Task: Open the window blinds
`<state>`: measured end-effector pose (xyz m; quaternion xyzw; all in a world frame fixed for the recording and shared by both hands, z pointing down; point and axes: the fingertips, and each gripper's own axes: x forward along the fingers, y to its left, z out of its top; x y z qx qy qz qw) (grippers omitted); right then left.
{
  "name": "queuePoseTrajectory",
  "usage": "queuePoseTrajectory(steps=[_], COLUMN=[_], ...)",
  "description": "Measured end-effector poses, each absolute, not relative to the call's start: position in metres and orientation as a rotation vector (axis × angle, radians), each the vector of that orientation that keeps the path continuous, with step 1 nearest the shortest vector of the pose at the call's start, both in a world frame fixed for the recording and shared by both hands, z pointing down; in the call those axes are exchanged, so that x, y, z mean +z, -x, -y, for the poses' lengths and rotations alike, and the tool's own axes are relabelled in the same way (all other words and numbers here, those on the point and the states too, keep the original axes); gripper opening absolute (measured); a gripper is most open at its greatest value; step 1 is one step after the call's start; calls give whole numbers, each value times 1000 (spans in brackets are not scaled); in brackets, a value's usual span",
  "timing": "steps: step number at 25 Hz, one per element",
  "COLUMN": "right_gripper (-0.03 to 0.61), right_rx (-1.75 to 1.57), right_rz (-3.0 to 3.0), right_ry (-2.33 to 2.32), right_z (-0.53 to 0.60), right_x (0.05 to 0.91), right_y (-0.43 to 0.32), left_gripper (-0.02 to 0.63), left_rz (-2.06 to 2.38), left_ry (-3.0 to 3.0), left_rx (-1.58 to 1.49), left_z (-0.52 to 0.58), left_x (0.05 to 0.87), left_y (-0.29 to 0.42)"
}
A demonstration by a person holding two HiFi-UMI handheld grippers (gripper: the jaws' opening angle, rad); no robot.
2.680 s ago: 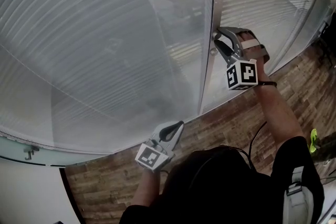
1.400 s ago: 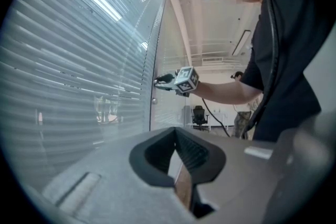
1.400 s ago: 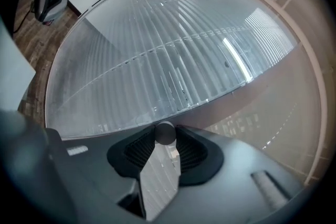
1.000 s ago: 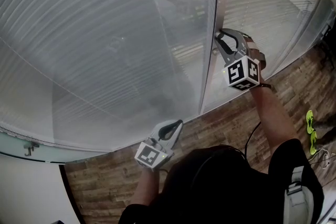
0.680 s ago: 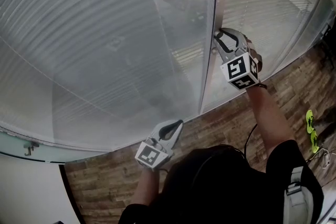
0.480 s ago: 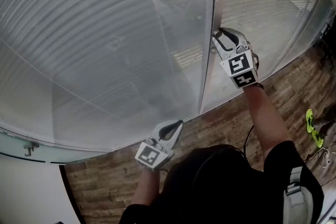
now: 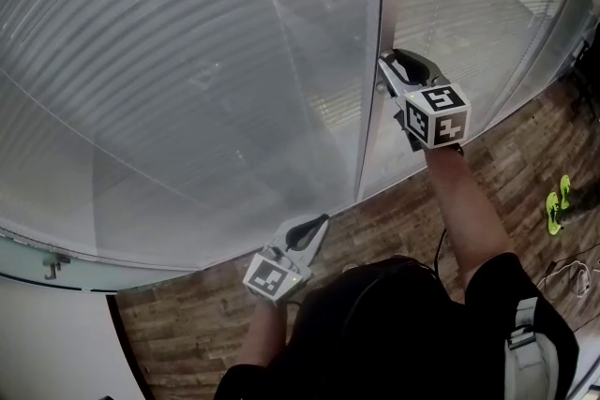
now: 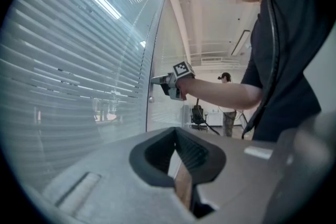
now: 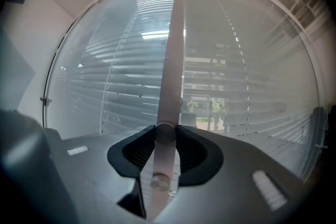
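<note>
Slatted blinds [image 7: 187,61] sit behind glass on both sides of an upright grey frame post [image 7: 372,117]. A small round knob [image 9: 164,132] sticks out of that post, and my right gripper [image 7: 384,64] is shut on it, pointing level at the window. A second small round stud [image 9: 160,182] shows lower on the post. The slats [image 9: 236,92] are tilted enough that greenery shows through. My left gripper [image 7: 321,223] hangs low near the foot of the window, shut with nothing in it. In the left gripper view the right gripper [image 8: 155,80] is at the post.
Wood-look floor [image 7: 403,220] runs along the window's foot. A green object [image 7: 556,206] lies on the floor at the right. A small metal bracket [image 7: 53,267] is at the lower left. Behind, the left gripper view shows a chair [image 8: 198,115] and a standing person [image 8: 228,113].
My right gripper has rolled about its own axis while staying on the knob; its marker cube swung from below the hand to the right side. The left gripper has not moved.
</note>
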<state>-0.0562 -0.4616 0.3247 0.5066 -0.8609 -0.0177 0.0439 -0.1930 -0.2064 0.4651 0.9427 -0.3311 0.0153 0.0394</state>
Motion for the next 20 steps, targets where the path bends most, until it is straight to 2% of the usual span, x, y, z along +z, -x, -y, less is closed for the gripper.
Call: queuePoseTrajectory(steps=[7, 20], right_gripper=[127, 127], right_rx=[287, 284], right_rz=[2785, 2791], right_ry=[-1619, -1630], right_z=[462, 462], right_x=[322, 322], right_y=[54, 55], left_gripper=[5, 5], left_rz=[1014, 1009], left_ry=[-2882, -2882], left_rx=[53, 47], left_z=[205, 205], left_x=[468, 467], left_y=[194, 194])
